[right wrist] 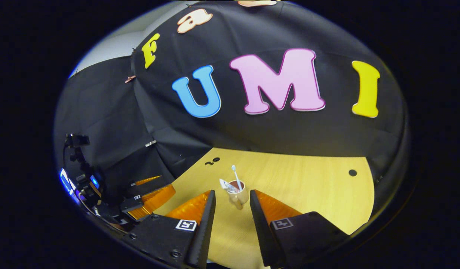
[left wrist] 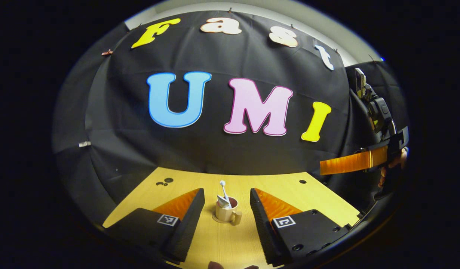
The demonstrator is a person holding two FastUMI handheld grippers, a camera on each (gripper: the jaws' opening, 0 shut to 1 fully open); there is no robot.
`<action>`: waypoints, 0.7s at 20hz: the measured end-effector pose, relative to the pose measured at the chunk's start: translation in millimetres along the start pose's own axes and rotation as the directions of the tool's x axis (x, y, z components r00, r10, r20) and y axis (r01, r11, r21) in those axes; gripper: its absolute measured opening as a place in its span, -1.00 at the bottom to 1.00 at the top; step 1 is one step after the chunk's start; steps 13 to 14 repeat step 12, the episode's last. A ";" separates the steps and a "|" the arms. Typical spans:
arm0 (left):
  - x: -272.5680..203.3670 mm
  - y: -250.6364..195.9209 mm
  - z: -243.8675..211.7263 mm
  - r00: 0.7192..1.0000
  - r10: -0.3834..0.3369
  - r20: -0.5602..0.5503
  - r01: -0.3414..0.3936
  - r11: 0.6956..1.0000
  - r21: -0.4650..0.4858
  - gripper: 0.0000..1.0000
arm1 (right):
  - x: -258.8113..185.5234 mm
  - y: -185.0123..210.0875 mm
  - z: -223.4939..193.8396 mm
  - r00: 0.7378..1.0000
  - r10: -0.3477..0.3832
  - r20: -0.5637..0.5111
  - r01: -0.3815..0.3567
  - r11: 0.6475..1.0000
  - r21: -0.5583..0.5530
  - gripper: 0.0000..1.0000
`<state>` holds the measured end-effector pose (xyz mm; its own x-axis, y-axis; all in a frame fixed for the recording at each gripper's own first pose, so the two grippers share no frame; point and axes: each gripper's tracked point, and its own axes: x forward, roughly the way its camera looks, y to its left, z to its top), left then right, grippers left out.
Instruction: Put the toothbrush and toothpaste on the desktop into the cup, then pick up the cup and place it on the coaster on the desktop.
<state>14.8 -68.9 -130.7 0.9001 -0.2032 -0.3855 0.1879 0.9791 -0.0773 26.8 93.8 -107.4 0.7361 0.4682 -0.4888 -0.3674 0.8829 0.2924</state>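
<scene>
Left tool (left wrist: 227,209): black blocky bodies, ribbed inner faces, square fiducial tags, screw holes. Right tool (right wrist: 232,209): same build, same tags.

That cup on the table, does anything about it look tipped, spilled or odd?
Nothing stands out. The cup stands upright on its coaster, toothbrush and toothpaste poking out of it. Both tongs are open and clear of it.
</scene>
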 end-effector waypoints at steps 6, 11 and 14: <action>-10.2 -19.7 30.2 0.999 -0.039 0.035 0.038 0.998 0.044 0.56 | -28.3 -1.5 9.1 0.990 -0.074 0.116 0.074 0.997 0.011 0.18; -9.8 -36.9 41.7 0.996 -0.071 0.050 0.068 0.996 0.056 0.65 | -42.8 -10.8 8.0 0.977 -0.110 0.180 0.107 0.994 0.027 0.17; -10.6 -40.4 43.0 0.995 -0.082 0.053 0.079 0.995 0.067 0.70 | -44.9 -12.8 8.1 0.975 -0.119 0.190 0.116 0.993 0.030 0.18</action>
